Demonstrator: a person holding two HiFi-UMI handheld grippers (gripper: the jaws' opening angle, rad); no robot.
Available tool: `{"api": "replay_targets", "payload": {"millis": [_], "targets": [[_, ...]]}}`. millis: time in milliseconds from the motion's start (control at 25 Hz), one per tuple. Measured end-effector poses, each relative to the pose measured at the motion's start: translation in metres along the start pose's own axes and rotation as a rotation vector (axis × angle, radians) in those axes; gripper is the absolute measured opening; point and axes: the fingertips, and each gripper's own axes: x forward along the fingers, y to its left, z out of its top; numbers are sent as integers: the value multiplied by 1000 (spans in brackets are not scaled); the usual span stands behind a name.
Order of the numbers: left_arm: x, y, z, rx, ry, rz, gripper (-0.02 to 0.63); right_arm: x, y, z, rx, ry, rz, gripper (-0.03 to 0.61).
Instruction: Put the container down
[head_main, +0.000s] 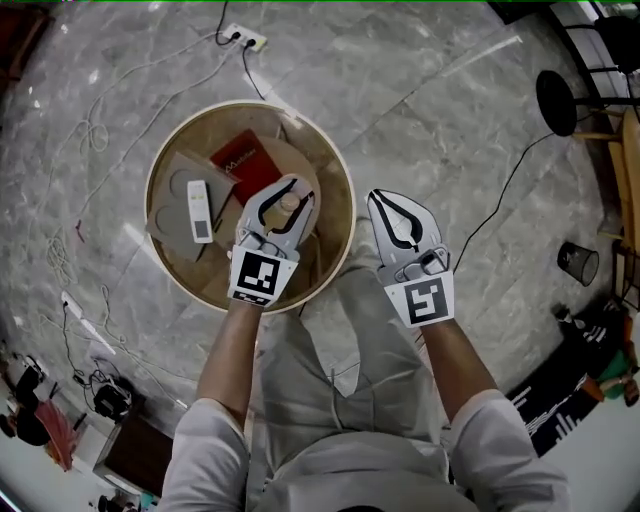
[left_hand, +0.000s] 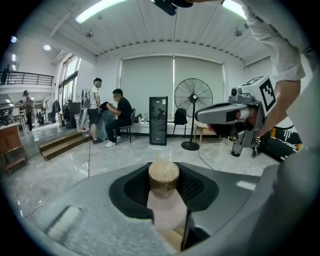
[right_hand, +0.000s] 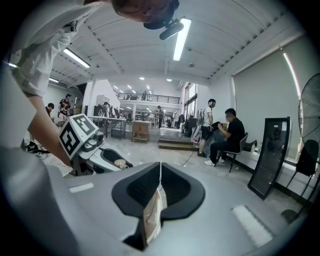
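Note:
My left gripper (head_main: 287, 192) is shut on the container (left_hand: 163, 178), a small clear bottle with a round cork-coloured lid (head_main: 290, 203), held upright between the black pads. It hangs over the near right part of a round wooden table (head_main: 343, 190). My right gripper (head_main: 386, 200) is just right of the table's rim, jaws together with nothing between them; in its own view the right gripper (right_hand: 159, 170) shows only a thin slit. Each gripper view catches the other gripper from the side.
On the table lie a red book (head_main: 245, 160), a white remote-like bar (head_main: 199, 210) and grey mat pieces (head_main: 178, 225). Cables and a power strip (head_main: 245, 39) lie on the marble floor. A fan base (head_main: 556, 102) and a black bin (head_main: 578, 262) stand right. People sit (left_hand: 119, 117) farther off.

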Motion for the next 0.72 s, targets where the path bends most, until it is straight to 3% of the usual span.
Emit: {"api": "replay_targets", "payload": {"millis": [440, 720], "targets": [[71, 29, -67, -21, 43, 4, 129, 43, -39, -66, -17, 49, 9, 5], [94, 44, -95, -21, 46, 10, 129, 70, -40, -93, -6, 47, 36, 5]]}}
